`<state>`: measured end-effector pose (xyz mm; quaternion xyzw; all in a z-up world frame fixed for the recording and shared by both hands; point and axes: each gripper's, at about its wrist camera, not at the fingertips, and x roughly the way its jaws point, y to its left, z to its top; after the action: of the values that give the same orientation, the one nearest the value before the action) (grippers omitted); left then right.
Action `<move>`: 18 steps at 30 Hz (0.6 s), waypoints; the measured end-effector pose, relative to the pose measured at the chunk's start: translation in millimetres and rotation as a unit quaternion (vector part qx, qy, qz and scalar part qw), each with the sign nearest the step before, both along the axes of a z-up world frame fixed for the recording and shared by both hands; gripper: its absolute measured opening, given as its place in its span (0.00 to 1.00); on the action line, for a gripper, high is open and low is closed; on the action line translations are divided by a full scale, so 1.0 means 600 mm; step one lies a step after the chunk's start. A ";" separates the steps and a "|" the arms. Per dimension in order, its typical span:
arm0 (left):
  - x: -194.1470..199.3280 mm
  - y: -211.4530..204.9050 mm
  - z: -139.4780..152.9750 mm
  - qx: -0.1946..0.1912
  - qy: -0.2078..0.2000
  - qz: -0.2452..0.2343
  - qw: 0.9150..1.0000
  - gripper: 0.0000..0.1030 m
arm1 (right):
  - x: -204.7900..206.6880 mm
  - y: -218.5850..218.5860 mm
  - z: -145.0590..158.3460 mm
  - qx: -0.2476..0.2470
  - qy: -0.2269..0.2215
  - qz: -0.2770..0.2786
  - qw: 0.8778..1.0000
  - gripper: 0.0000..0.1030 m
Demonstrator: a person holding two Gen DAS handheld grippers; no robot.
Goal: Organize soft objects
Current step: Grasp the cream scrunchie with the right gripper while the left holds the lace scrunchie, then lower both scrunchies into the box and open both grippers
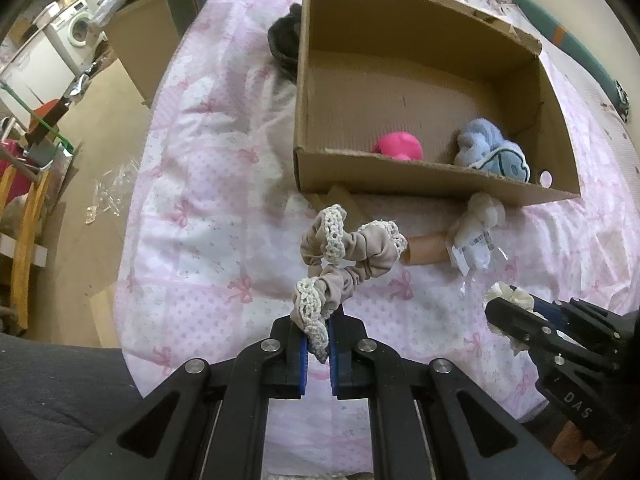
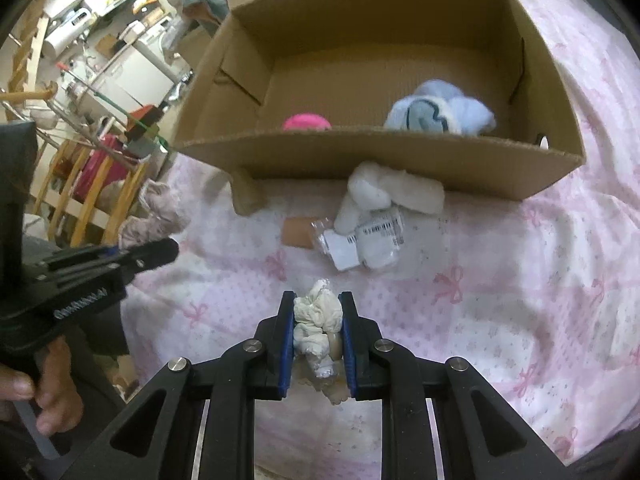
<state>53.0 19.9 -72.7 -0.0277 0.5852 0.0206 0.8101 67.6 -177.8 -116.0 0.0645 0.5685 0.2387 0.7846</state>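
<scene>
While left gripper pinches beige lace scrunchie by one end and right gripper clamps cream scrunchie, both above bedspread; carry over cardboard box wall beside blue plush; release inside.

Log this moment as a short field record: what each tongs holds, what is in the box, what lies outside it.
left tongs: shut on beige scrunchie with lace trim
right tongs: shut on cream scrunchie
box: open, on pink bedspread
in box: pink item, blue plush
outside box: white packaged item lying by the box's near wall
</scene>
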 end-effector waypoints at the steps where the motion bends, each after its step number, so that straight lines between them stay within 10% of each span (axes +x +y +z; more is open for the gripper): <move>1: -0.002 0.001 0.006 0.000 -0.008 0.001 1.000 0.07 | 0.000 0.000 0.002 0.001 -0.001 -0.001 1.000 0.22; 18: 0.097 -0.010 0.149 0.001 -0.110 -0.003 0.994 0.07 | 0.070 -0.090 0.162 0.080 -0.130 -0.060 0.986 0.22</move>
<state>111.1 14.0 16.6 -0.0272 0.4925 0.0156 0.8697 109.8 -231.7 -18.9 0.1292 0.4355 0.2426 0.8572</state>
